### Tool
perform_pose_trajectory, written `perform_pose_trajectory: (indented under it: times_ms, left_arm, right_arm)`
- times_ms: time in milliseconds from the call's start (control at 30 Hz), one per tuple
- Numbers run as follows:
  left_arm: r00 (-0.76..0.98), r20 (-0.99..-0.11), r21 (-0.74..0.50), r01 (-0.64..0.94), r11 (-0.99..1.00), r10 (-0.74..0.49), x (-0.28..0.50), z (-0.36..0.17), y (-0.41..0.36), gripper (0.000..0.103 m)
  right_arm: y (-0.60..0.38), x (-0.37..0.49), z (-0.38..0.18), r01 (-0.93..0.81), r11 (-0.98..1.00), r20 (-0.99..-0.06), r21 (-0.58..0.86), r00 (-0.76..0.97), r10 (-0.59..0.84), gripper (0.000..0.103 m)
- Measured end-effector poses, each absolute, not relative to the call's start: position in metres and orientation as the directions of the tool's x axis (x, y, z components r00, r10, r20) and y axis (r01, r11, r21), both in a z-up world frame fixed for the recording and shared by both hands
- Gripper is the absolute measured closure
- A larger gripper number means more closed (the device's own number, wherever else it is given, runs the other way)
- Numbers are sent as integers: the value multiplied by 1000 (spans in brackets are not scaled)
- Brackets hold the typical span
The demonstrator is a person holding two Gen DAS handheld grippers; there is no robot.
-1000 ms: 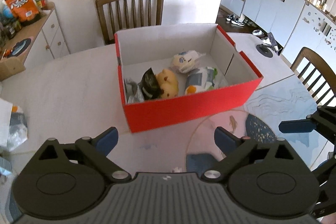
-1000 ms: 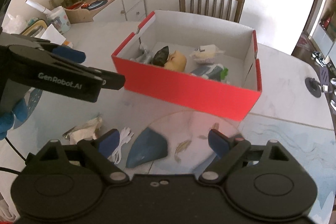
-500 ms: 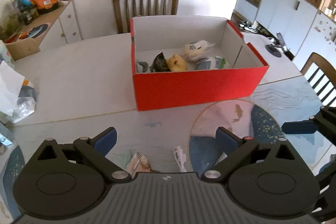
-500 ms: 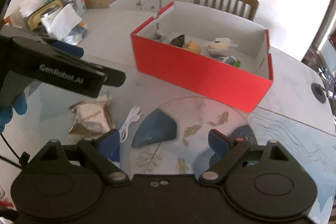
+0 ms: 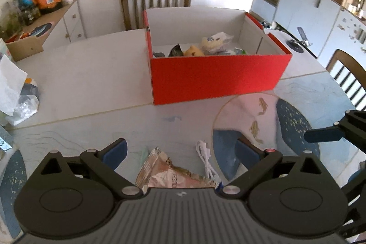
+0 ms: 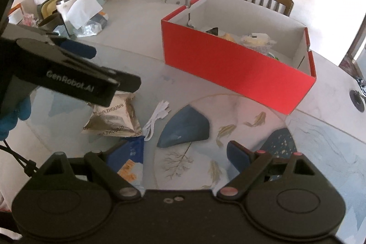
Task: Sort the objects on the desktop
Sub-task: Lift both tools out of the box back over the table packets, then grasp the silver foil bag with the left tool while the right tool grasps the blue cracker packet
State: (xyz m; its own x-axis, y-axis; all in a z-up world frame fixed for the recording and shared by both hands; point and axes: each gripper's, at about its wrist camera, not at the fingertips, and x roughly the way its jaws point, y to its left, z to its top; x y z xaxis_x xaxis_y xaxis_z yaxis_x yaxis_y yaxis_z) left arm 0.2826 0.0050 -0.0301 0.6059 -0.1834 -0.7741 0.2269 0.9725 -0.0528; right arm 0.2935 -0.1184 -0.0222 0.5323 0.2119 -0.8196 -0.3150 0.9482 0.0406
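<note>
Snack packet (image 5: 169, 173) (near end) behind left gripper body

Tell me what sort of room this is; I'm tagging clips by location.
Most likely a home dining room: wooden dining chairs stand around a table, a sideboard holds snack bags, and white cupboards line the wall.

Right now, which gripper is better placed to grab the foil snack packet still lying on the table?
Left. The left gripper is open and the foil snack packet lies right between its fingers. The right gripper is also open but points at the placemat, with the packet off to its left beyond the white cable.
</note>
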Motion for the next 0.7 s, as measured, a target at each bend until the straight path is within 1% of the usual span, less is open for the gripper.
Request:
perform_pose_trajectory:
  times_ms: [133, 433, 700]
  left_arm:
    - [594, -776, -59, 264, 963, -211, 277, -37, 15, 2]
    - [553, -768, -102, 392, 914, -323, 266, -56, 31, 2]
    - [509, -784, -106, 454, 885, -355, 270, -76, 33, 2]
  right_arm:
    - [-107, 284, -28, -302, 953, -810, 24, 553, 196, 12]
    - [-82, 270, -43, -276, 961, -820, 4, 549, 161, 12]
    - [-71, 269, -57, -250, 968, -837, -2, 530, 135, 14]
